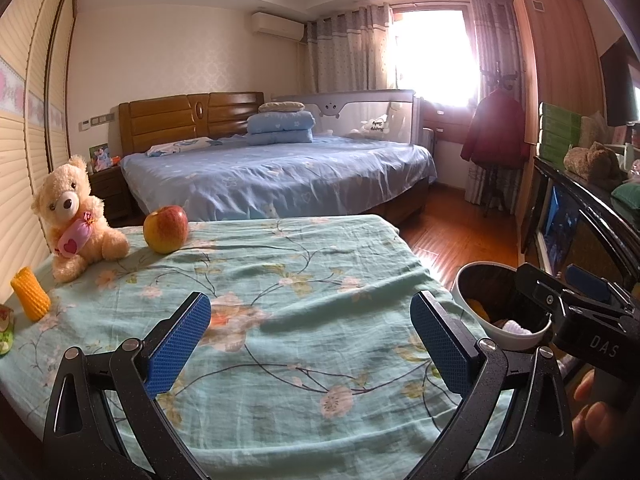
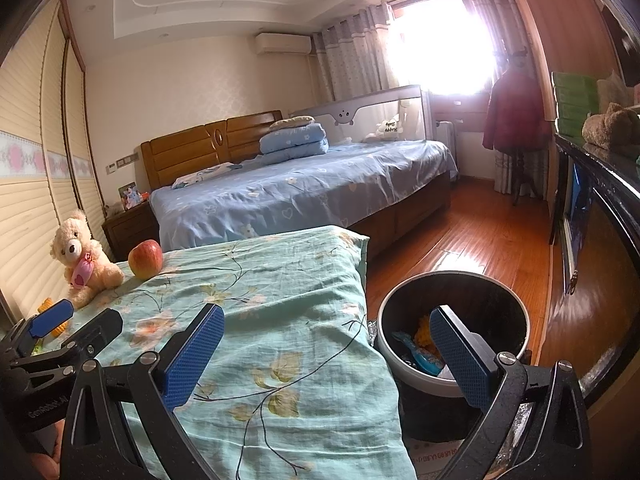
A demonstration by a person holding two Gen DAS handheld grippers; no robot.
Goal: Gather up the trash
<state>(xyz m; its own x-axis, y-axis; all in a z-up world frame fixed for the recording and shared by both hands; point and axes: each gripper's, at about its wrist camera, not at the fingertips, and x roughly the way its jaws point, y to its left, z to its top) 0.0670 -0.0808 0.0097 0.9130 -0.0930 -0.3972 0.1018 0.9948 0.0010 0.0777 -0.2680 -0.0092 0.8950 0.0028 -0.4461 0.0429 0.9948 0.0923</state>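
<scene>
Both grippers hover empty over the table with the green floral cloth [image 1: 304,320]. Left gripper [image 1: 310,340]: jaws wide, nothing between the pads, only cloth below. Right gripper [image 2: 326,354]: jaws wide as well, nothing held; its right finger sits above the mouth of the trash bin [image 2: 452,376], its left finger above the cloth edge.

The bin stands on the floor just beside the table's right edge. Inside I make out something yellow-orange, a blue wrapper and some white scraps, so part of the collecting looks done.

Left on the cloth, all at the far left side: a teddy bear [image 1: 76,216], an apple [image 1: 166,229] just beside it, and a yellow corn cob [image 1: 30,298] near the left edge, standing upright. At the very left edge of the left wrist view there is a small green-and-red item, too cropped to identify.

My judgement: I am between pick-ups, looking for the next piece. The middle of the cloth shows no litter. The corn cob or the cropped item are the likeliest candidates; the bear and apple probably stay.

Next move calls for the left gripper to swing well to the left, line its pads across the cob's sides, and close gently, since the cob may tip or roll.
</scene>
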